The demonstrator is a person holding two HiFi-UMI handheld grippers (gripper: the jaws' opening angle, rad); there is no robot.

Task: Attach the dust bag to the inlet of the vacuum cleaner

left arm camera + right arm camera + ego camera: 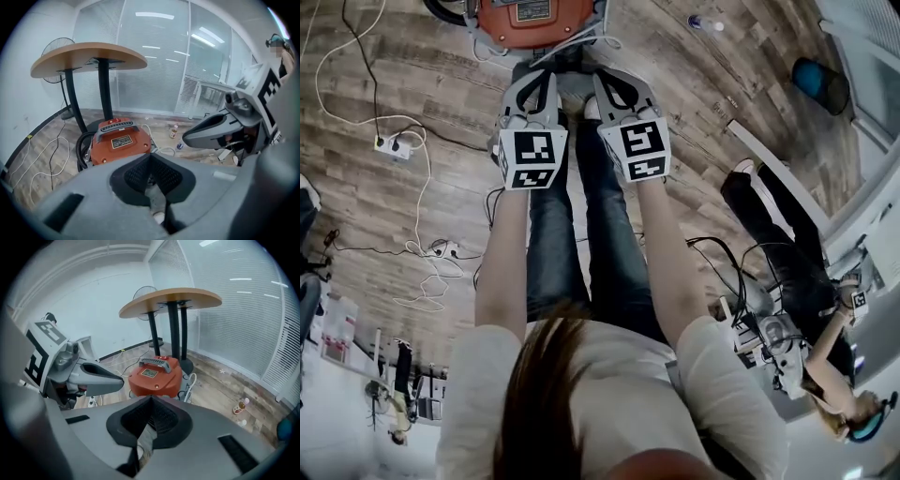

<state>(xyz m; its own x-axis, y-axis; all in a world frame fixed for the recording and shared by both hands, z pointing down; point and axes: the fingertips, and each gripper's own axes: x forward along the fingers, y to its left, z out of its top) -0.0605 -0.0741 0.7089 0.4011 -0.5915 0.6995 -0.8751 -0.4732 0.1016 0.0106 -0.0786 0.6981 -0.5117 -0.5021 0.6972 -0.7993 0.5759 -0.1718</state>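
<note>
The orange vacuum cleaner (534, 17) stands on the wooden floor ahead of my feet, its black handle and label plate on top (119, 140) (154, 373). My left gripper (544, 75) and right gripper (606, 77) hang side by side just short of it, above my legs, both pointing down toward it. In each gripper view the jaws meet tip to tip, the left gripper (150, 155) and the right gripper (151, 398), with nothing between them. I see no dust bag in any view. The vacuum's black hose (83, 150) coils at its left side.
Behind the vacuum stands a round wooden table (89, 58) on black legs, with a fan (56, 47) by the wall. White cables and a power strip (394, 145) lie on the floor to the left. Small bottles (174, 131) stand near the glass wall. Another person (787, 272) is at the right.
</note>
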